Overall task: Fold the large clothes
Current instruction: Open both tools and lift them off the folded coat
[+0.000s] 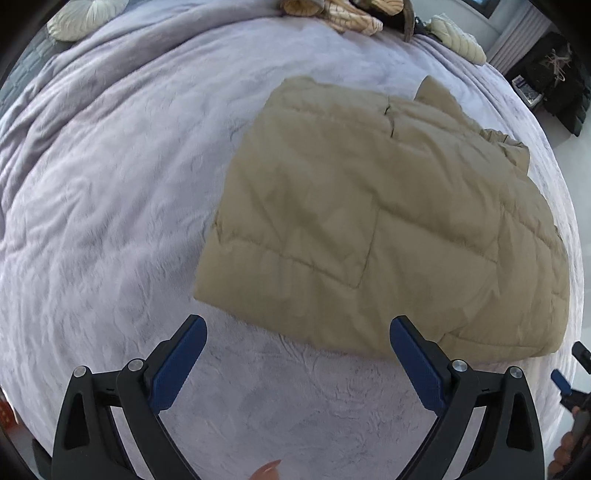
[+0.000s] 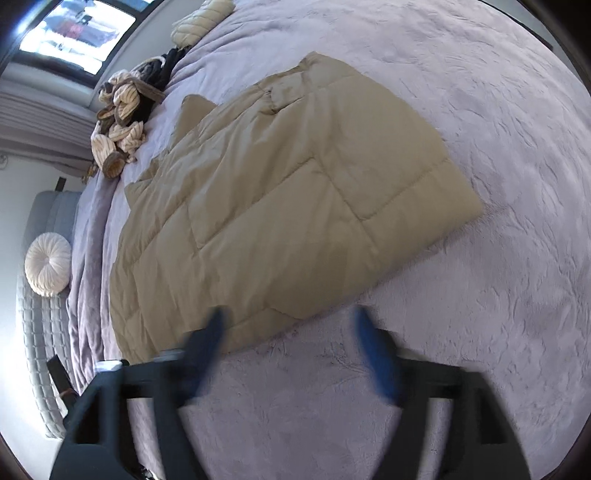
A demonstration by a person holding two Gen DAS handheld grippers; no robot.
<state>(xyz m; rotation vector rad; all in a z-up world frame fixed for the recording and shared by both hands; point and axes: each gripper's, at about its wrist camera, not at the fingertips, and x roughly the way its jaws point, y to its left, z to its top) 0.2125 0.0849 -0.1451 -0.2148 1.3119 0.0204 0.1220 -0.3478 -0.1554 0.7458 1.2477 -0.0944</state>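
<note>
Now clear of folded coat (image 1: 373, 221) on bed (image 1: 110, 221): left claw (image 1: 297, 325) and right claw (image 2: 288, 317) spread, empty, ready to regrip.

I look for words, numbers, or signs and find none that I can read.

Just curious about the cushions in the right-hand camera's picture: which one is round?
The white pleated cushion at the left edge, beside the bed: a disc with a centre button. The cream one at the top is elongated.
</note>
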